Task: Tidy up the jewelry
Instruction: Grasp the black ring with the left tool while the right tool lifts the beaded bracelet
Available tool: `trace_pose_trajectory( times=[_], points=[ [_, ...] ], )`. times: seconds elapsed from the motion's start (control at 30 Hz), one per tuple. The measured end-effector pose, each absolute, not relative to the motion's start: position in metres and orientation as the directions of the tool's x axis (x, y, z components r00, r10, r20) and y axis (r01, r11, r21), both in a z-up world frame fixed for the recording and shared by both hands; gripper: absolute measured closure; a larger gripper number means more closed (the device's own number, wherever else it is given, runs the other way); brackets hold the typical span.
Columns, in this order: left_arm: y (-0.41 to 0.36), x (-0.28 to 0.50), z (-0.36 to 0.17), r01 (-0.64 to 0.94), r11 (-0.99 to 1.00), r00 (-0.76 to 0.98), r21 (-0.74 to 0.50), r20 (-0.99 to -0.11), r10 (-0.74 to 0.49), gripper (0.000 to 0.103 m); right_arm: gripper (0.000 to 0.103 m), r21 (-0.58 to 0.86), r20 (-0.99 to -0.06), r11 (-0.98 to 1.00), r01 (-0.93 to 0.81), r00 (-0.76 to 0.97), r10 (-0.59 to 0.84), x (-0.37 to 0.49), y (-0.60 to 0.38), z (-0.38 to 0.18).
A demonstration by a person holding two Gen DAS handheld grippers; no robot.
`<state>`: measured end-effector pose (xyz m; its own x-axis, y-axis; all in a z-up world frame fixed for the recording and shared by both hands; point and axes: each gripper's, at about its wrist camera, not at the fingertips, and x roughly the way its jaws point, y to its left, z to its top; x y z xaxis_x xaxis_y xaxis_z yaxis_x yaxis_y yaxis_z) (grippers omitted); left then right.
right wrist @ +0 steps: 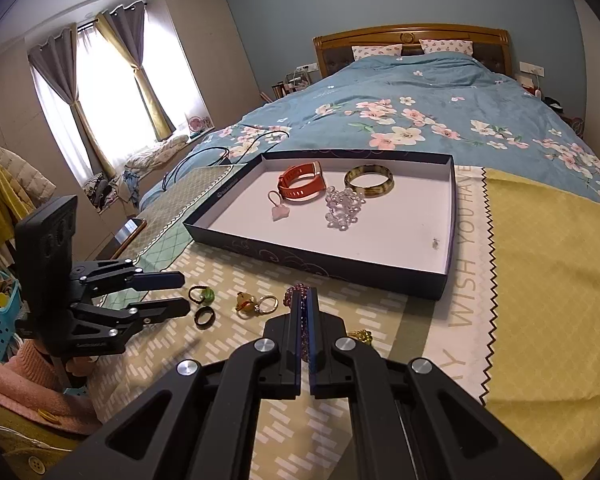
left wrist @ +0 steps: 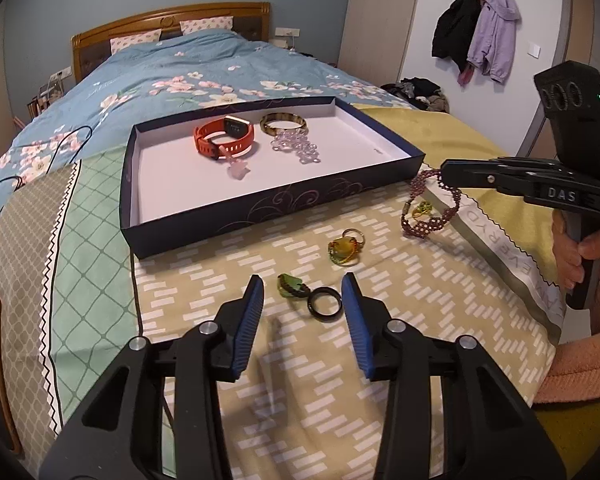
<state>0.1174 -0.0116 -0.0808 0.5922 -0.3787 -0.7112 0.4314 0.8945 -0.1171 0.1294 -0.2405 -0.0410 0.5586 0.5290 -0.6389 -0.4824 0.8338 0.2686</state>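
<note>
Two grippers work over a bed. Beside the tray, the right gripper is clamped on a purple beaded bracelet. Just in front of the tray, the left gripper hangs partly open, empty, straddling a black ring. Inside the tray lie a red watch and a bangle.

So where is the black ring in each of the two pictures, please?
Left wrist view: the black ring lies low in the middle, on the patterned cloth between the left claw's fingers, touching the green ring.
Right wrist view: the black ring lies at lower left, just right of the left claw's tips.
Shared landmark: the dark tray, behind the ring in both.
</note>
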Motion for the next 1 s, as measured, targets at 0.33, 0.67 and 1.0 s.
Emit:
trace_pose_trajectory(
  times=[0.33,0.67,1.0],
  points=[
    [-0.027,0.117,-0.096,0.461,0.882,0.536,-0.099,-0.761,-0.366,0.065,0.102,0.274,-0.629,0.826,-0.492,0.559,0.541,0.129,-0.236,-0.040],
    [-0.032,0.122,-0.099,0.436,0.897,0.543,-0.072,-0.774,-0.326,0.082,0.102,0.270,-0.624,0.823,-0.500,0.560,0.545,0.129,-0.232,-0.038],
    [-0.027,0.114,-0.092,0.433,0.895,0.548,-0.107,-0.757,-0.356,0.082,0.102,0.266,-0.611,0.820,-0.507,0.570,0.550,0.132,-0.228,-0.033]
  ],
)
